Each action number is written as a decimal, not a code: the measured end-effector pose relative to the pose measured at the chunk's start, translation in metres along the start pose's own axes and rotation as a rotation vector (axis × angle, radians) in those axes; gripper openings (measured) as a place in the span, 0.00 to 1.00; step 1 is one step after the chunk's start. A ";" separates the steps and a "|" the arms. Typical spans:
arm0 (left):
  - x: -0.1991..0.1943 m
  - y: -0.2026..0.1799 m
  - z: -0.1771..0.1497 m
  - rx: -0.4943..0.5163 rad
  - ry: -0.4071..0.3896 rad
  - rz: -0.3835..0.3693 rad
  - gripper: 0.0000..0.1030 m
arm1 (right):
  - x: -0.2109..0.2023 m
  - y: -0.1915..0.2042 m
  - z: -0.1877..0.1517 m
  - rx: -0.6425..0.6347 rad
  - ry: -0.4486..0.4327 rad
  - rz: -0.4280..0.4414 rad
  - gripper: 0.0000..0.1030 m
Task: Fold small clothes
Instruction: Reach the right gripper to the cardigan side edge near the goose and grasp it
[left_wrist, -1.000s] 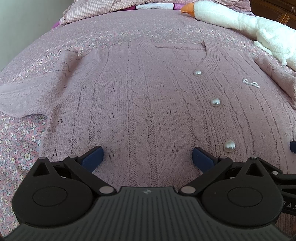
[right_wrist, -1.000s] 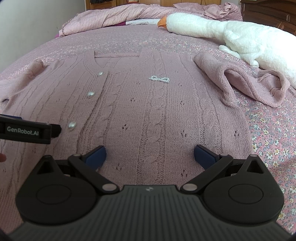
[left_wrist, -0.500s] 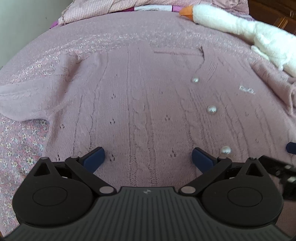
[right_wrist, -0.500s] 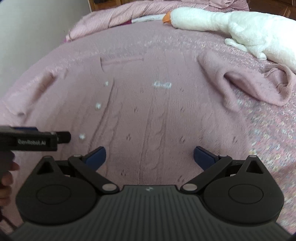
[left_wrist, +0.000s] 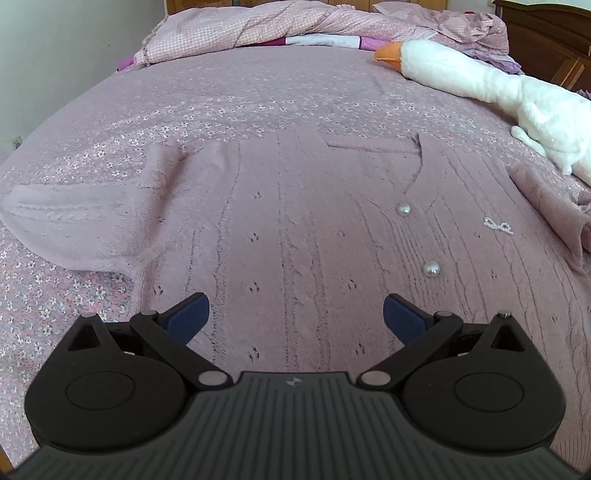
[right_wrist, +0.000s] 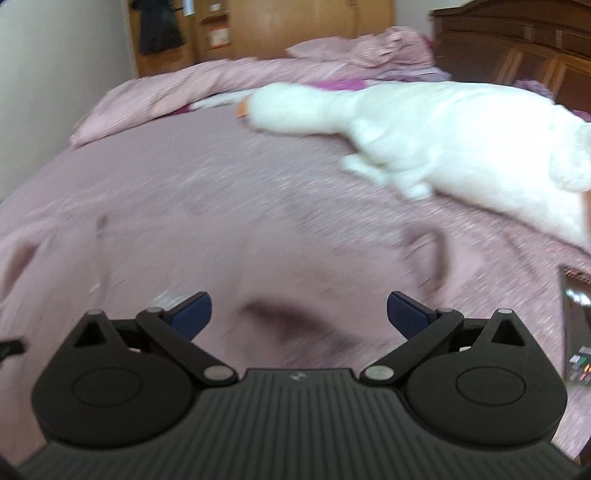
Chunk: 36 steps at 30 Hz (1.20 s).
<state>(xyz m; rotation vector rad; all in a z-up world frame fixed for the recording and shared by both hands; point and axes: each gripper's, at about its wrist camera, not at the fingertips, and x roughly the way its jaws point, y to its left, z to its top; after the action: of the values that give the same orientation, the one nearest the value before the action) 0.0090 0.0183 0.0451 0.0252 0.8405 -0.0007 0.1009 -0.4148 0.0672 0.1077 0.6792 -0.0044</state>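
Your cardigan (left_wrist: 295, 229) is lying flat, front up, on the bed (left_wrist: 229, 96), its long axis running from the hem near you to the V-neck pointing toward the goose (left_wrist: 480, 81). It is pink cable knit with pearl buttons (left_wrist: 431, 268); one sleeve (left_wrist: 77, 225) is stretching sideways away from the goose. Your left gripper (left_wrist: 296, 314) is hovering spread wide over the hem, holding nothing. Your right gripper (right_wrist: 299, 312) is likewise gaping, empty, its view blurred.

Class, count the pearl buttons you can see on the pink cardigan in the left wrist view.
2. One pearl button sits just below the V-neck of the cardigan; the other lies lower on the same placket. More may be hidden behind the left tongs.
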 end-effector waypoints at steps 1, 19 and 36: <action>0.000 0.000 0.000 -0.001 0.002 0.002 1.00 | 0.006 -0.010 0.005 0.014 -0.008 -0.024 1.00; 0.017 -0.011 0.007 0.022 0.041 0.053 1.00 | 0.106 -0.091 0.049 0.029 0.101 -0.208 0.70; 0.010 0.002 0.009 -0.002 0.018 0.050 1.00 | 0.052 -0.103 0.067 0.248 -0.080 -0.035 0.08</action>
<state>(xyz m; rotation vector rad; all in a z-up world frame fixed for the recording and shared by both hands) 0.0223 0.0202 0.0436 0.0439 0.8574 0.0475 0.1794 -0.5223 0.0768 0.3321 0.5980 -0.1263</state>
